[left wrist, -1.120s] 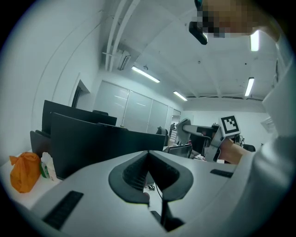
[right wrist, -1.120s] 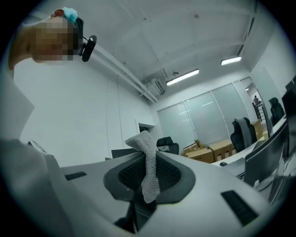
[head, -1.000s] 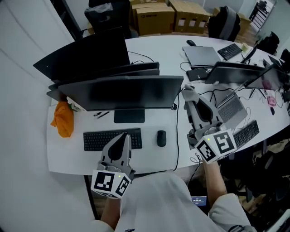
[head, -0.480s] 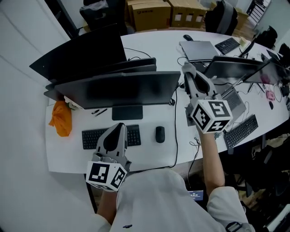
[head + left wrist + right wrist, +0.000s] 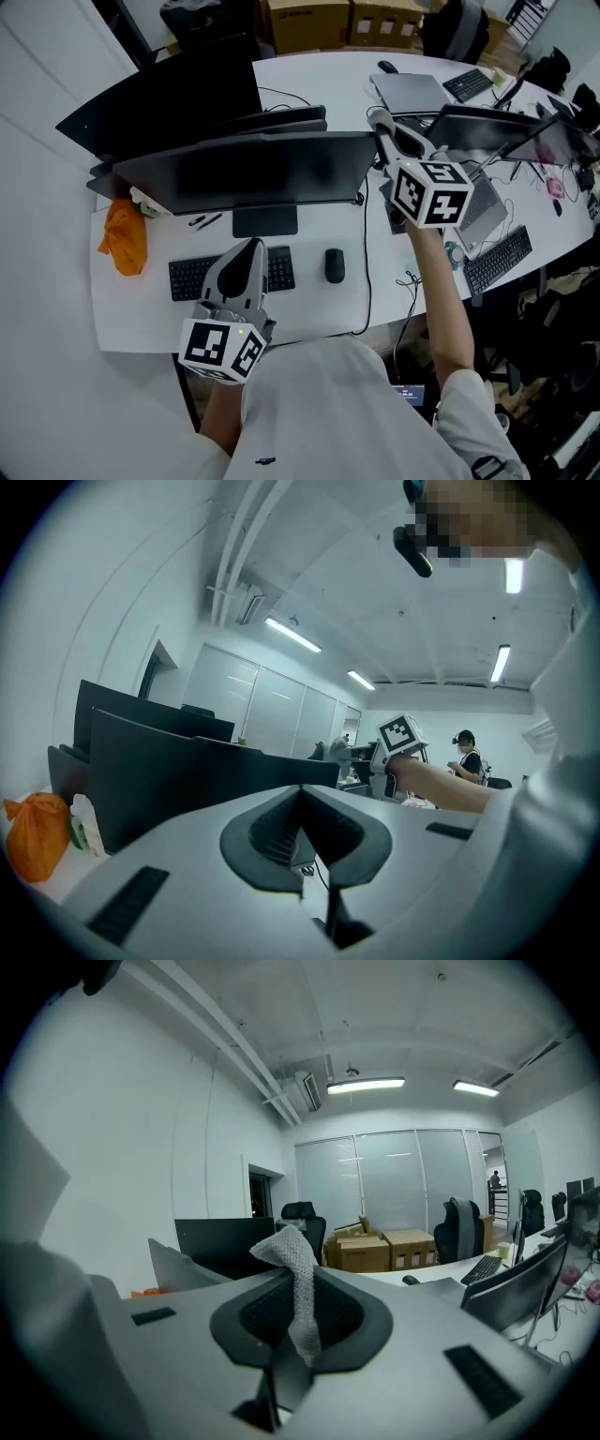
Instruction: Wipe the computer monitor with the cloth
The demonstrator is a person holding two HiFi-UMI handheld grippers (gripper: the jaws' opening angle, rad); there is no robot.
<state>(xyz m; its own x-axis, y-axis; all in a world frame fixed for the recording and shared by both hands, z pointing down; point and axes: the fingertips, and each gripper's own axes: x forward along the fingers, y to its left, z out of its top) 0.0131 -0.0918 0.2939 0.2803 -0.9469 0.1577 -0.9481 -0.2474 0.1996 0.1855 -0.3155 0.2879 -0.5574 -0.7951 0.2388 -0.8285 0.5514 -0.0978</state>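
right gripper (image 5: 378, 122) has lifted further and is now at the top right corner of the monitor (image 5: 253, 173), jaws clamped on the cloth (image 5: 300, 1297), a grey knit strip poking up between them. left gripper (image 5: 251, 248) stays over the keyboard (image 5: 192, 275), jaws together, nothing in them. white table (image 5: 141, 319), office room, cardboard boxes (image 5: 380, 1251) at the back.

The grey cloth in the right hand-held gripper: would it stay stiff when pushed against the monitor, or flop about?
Probably floppy: the cloth twists and folds over at its free end above the shut right hand-held gripper. Its open knit looks light and slightly grippy, so it would likely drag across the monitor rather than slide freely.
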